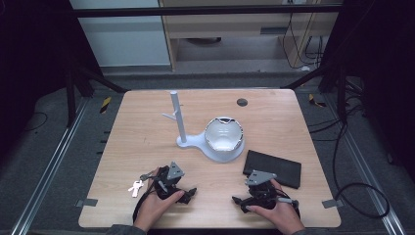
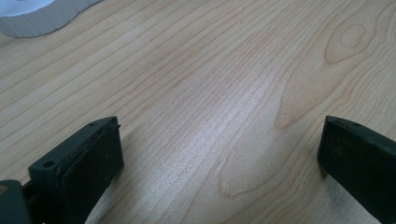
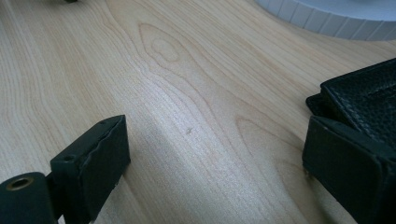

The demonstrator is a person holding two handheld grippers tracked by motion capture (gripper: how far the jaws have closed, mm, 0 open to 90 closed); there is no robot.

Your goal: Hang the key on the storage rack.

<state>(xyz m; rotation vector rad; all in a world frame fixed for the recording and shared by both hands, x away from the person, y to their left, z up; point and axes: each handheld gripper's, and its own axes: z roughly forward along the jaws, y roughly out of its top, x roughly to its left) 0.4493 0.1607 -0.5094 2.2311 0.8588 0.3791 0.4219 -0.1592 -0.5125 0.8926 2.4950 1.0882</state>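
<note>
My left gripper (image 1: 188, 194) rests low on the wooden table (image 1: 147, 147) near its front edge, held by a hand. In the left gripper view it (image 2: 222, 135) stands open over bare wood. My right gripper (image 1: 238, 201) lies to the right of it, also in a hand. Its jaws point toward the left gripper, and in the right gripper view it (image 3: 217, 140) is open with nothing between its jaws. A black wallet (image 1: 272, 168) lies flat just behind the right gripper, and its corner (image 3: 364, 102) shows beside the right jaw.
A white stand (image 1: 178, 117) with a pole and short pegs rises mid-table. Its base (image 1: 215, 149) carries a shiny bowl (image 1: 224, 133). Silver keys (image 1: 136, 187) lie left of the left hand. A small dark disc (image 1: 242, 102) sits at the table's back. The base's edge (image 2: 28, 18) (image 3: 336, 16) shows in both gripper views.
</note>
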